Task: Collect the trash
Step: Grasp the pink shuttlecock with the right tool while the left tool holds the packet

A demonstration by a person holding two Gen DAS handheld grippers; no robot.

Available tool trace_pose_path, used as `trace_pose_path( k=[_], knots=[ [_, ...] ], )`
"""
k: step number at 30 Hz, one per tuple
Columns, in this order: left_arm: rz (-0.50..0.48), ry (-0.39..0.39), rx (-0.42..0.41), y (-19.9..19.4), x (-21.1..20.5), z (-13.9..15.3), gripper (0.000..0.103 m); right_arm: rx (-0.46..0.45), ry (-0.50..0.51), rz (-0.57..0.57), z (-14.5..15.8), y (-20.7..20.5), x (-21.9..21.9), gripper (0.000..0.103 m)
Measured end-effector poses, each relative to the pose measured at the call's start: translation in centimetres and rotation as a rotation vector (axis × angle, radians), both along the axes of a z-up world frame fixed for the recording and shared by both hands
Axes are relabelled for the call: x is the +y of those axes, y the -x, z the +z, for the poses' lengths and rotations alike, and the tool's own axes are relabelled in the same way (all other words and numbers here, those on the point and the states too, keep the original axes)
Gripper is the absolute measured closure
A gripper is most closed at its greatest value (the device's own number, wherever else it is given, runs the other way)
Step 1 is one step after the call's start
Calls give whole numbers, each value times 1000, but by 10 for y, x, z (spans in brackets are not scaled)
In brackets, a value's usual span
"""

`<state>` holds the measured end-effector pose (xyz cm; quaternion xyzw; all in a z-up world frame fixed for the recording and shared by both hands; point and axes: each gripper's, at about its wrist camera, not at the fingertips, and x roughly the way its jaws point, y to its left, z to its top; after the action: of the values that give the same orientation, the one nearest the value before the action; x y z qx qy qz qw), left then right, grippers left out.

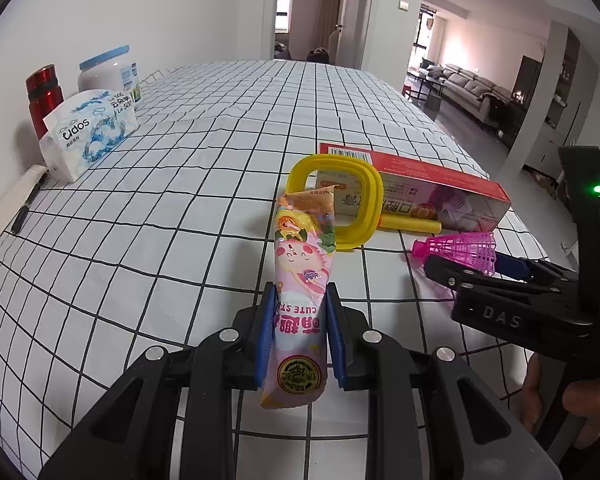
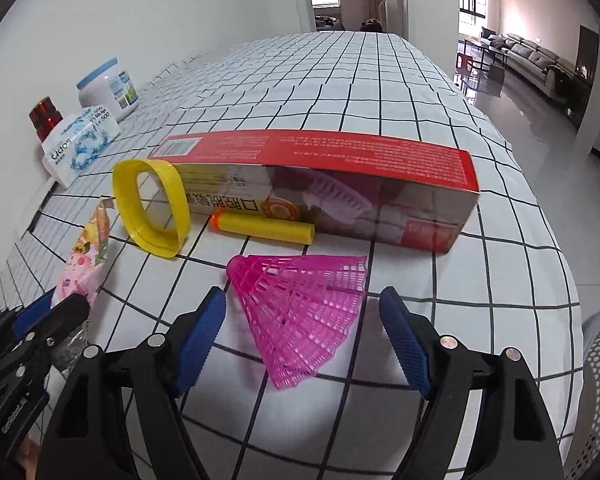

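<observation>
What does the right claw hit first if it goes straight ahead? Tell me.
The pink plastic shuttlecock: it lies on the table between the open right claw fingers. Beyond it sit the yellow foam dart and the red box.

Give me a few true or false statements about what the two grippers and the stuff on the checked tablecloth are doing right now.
1. The left gripper is shut on the pink cartoon-printed snack wrapper. True.
2. The right gripper is clamped on the pink plastic mesh shuttlecock. False: its jaws stand open on either side of the shuttlecock.
3. The yellow foam dart lies beside the long red cardboard box. True.
4. The yellow plastic ring hangs from the right gripper. False: it stands on the tablecloth, leaning at the box's end.
5. The red metal flask stands by the wall behind the tissue pack. True.
</observation>
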<state>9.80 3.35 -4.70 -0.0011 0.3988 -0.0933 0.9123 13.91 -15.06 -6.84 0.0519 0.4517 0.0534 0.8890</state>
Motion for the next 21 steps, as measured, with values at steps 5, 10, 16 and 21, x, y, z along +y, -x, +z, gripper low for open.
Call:
trace_pose_path(
  k=[5, 10, 16, 21],
  knots=[
    [5, 1, -8, 2, 1, 3, 79, -49, 36, 16, 5, 6, 6, 46],
    [11, 3, -15, 7, 2, 8, 79, -68, 15, 14, 8, 18, 5, 53],
    [-5, 0, -30, 17, -5, 15, 79, -98, -25, -25, 13, 47, -13, 61],
    [-35, 4, -38, 30, -18, 19, 79, -80, -39, -60, 13, 68, -32, 86]
  ],
)
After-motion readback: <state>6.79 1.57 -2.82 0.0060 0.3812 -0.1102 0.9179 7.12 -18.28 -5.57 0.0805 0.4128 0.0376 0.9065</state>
